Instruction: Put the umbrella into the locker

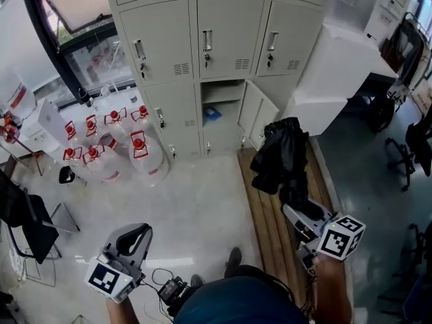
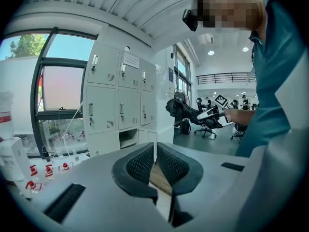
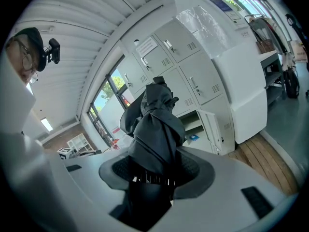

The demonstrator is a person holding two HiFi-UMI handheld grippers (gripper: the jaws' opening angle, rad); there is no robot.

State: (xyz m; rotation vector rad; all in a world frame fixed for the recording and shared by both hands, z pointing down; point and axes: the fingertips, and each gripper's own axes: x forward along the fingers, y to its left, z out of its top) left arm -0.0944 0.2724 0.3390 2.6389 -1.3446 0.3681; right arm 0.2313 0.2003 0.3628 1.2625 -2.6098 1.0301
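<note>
A folded black umbrella [image 1: 279, 154] sticks out ahead of my right gripper [image 1: 291, 211], which is shut on its lower end over the wooden bench. In the right gripper view the umbrella [image 3: 157, 124] fills the space between the pads and hides much of what lies ahead of my right gripper [image 3: 157, 170]. The grey lockers stand ahead; one bottom-row locker [image 1: 221, 106] is open, its door [image 1: 257, 115] swung to the right. My left gripper [image 1: 144, 230] hangs low at the left, shut with nothing in it; its pads [image 2: 145, 164] touch at the tips.
Several water jugs with red caps [image 1: 111, 140] crowd the floor left of the lockers. A white cabinet [image 1: 337, 73] stands right of them. The slatted bench [image 1: 266, 235] runs along the right. A black chair [image 1: 27, 221] is at the left, office chairs [image 1: 408, 147] at the right.
</note>
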